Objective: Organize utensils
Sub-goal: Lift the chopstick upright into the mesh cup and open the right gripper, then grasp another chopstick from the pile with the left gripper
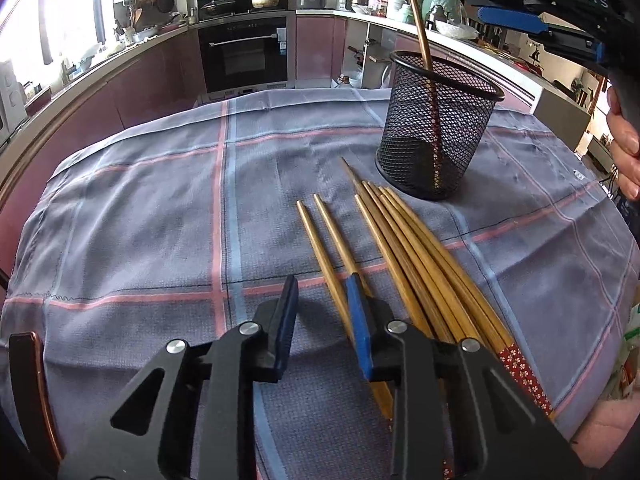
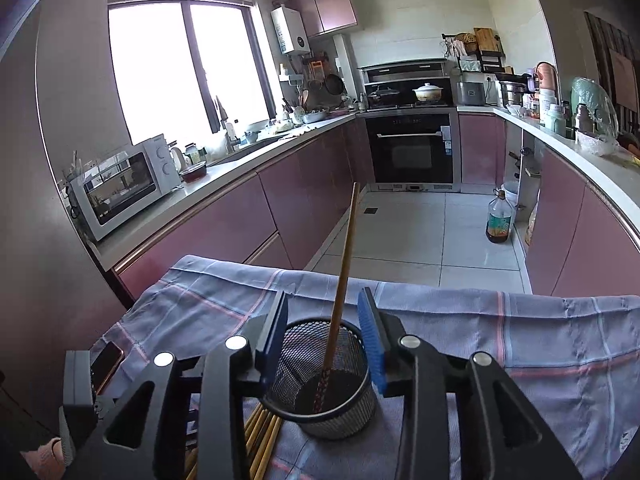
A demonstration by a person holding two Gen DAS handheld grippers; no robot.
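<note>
My left hand-held gripper [image 1: 325,300] is down low over the bench [image 1: 140,220] with its checked blue-grey cloth, jaws apart and gripping nothing. The loose bunch of bamboo chopsticks [image 1: 404,252] lies just right of it, one stick running under the right finger. My right hand-held gripper [image 2: 324,312] is released too, hanging above the black wire-mesh cup [image 2: 320,384] with one chopstick [image 2: 344,264] leaning inside.
</note>
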